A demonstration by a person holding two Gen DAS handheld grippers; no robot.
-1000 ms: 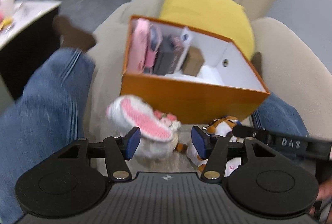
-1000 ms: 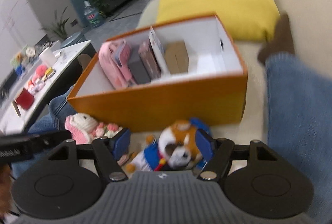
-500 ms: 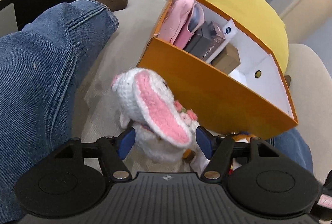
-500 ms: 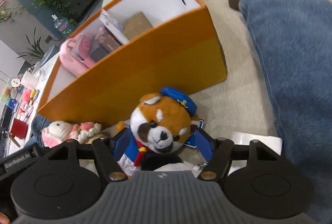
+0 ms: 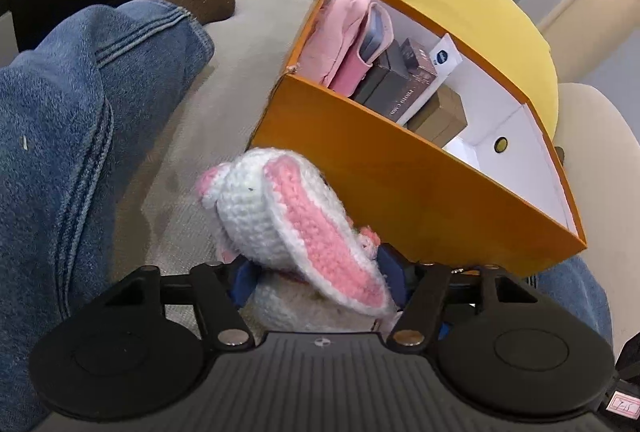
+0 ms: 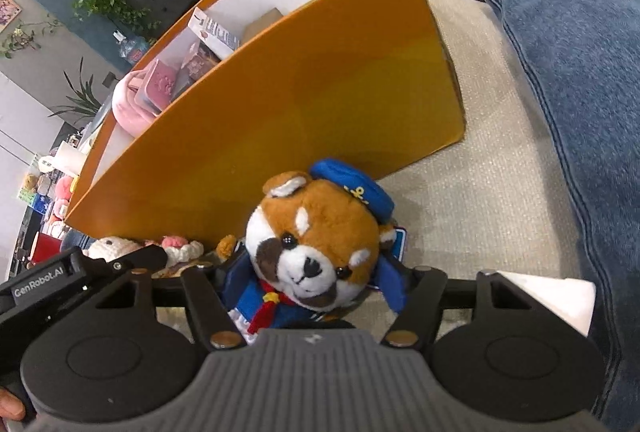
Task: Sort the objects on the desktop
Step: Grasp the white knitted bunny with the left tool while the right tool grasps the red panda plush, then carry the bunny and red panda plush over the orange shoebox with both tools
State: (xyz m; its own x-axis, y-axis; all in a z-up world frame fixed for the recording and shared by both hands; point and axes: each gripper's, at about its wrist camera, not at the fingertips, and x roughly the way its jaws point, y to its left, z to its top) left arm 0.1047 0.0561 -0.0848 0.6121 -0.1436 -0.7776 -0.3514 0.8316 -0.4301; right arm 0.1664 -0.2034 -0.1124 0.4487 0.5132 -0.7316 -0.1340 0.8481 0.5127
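A crocheted white and pink bunny point(image 5: 280, 208) lies on the beige sofa in front of an orange box point(image 5: 400, 184). It sits between the jaws of my left gripper point(image 5: 316, 278), which are closing, with the blue pads against its sides. In the right wrist view a red panda plush point(image 6: 316, 232) in a blue cap and coat leans on the orange box point(image 6: 280, 112). My right gripper point(image 6: 312, 282) is closing on the plush, its pads touching the body. The bunny point(image 6: 116, 246) shows again at the lower left there.
The box holds a pink pouch point(image 5: 344, 24), dark cartons point(image 5: 396, 80) and a brown carton. A person's legs in jeans point(image 5: 60, 152) point(image 6: 580, 72) flank the toys. A yellow cushion point(image 5: 480, 4) lies behind the box. A white card point(image 6: 560, 292) lies at the right.
Both grippers sank toward the sofa and rolled. The bunny and the red panda plush, a second ago ahead of the fingertips, now sit deep between the jaws.
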